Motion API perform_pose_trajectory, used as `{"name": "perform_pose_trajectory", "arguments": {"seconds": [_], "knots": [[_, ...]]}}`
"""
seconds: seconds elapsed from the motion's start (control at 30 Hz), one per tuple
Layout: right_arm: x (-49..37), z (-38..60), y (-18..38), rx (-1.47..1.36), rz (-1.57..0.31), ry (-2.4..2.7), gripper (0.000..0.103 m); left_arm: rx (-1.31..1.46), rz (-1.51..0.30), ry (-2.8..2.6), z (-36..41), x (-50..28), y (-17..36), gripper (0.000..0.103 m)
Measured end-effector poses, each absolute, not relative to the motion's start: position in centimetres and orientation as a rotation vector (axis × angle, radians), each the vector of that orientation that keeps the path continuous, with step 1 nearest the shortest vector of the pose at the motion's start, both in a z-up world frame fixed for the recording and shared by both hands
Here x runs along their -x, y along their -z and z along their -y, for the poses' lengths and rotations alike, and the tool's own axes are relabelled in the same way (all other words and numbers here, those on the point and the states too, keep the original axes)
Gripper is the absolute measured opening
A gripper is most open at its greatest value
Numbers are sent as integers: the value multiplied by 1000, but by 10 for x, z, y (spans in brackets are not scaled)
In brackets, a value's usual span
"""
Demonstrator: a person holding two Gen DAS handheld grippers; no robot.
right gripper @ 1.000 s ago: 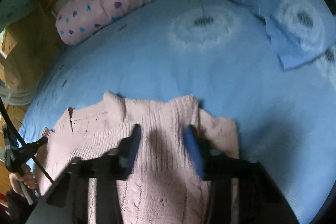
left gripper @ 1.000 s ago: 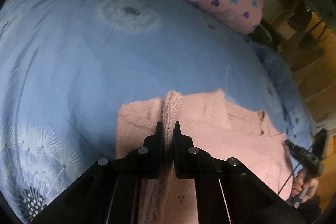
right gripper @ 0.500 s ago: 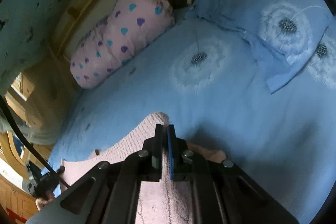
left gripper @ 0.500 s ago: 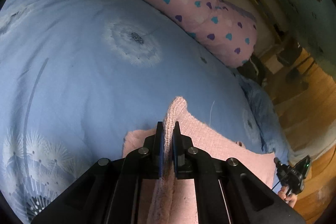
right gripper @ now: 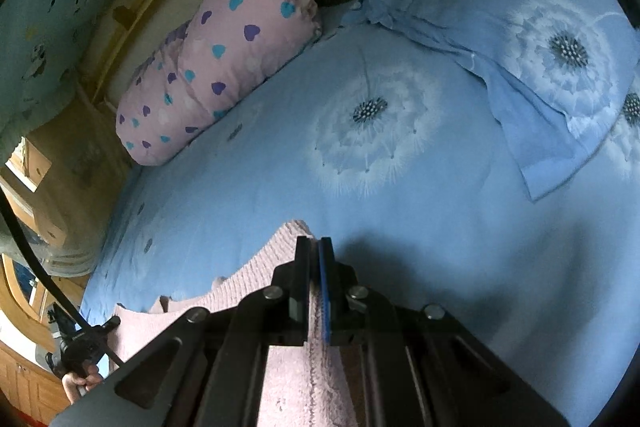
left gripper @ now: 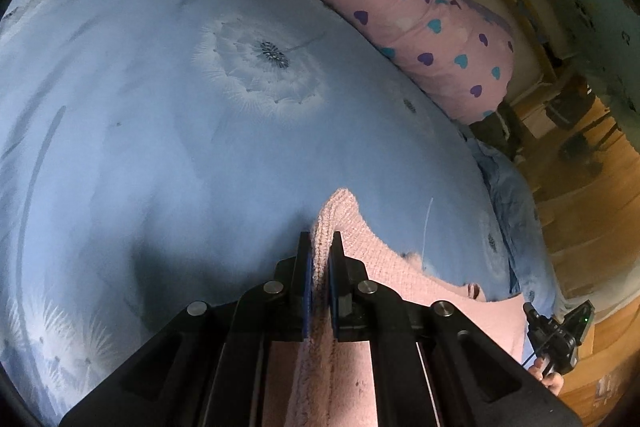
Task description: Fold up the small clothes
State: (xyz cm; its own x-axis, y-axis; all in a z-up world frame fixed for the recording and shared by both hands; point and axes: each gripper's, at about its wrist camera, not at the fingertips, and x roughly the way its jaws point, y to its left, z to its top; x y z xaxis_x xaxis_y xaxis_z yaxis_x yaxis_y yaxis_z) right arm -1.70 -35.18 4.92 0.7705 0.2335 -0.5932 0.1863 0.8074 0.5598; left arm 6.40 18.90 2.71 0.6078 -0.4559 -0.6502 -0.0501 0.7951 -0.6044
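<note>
On the blue dandelion bedspread, below the heart-print pillow, the pink knit sweater hangs lifted, the left gripper and right gripper each pinched tight on an edge.

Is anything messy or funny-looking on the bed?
Nothing is spilled or broken. The only untidy bit is the blue pillow at the top right of the right view: its loose flap hangs crooked over the bedspread. The pink sweater is bunched up only because both tongs pinch it.
</note>
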Motion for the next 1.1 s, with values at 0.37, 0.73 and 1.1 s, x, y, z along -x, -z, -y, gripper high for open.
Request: {"name": "perform_pose_trajectory", "arguments": {"seconds": [0.37,0.73,1.1], "knots": [[3,361,-70,-601,-566,16,23,535,-633,-7,-222,-50,-56,0],[-20,289,-42,-314,-861,-73,68,425,-1074,247,-165,-75,-5,9],[-11,317,-54,-443,-819,-52,7,431,-832,205,-174,-56,-46,0]]}}
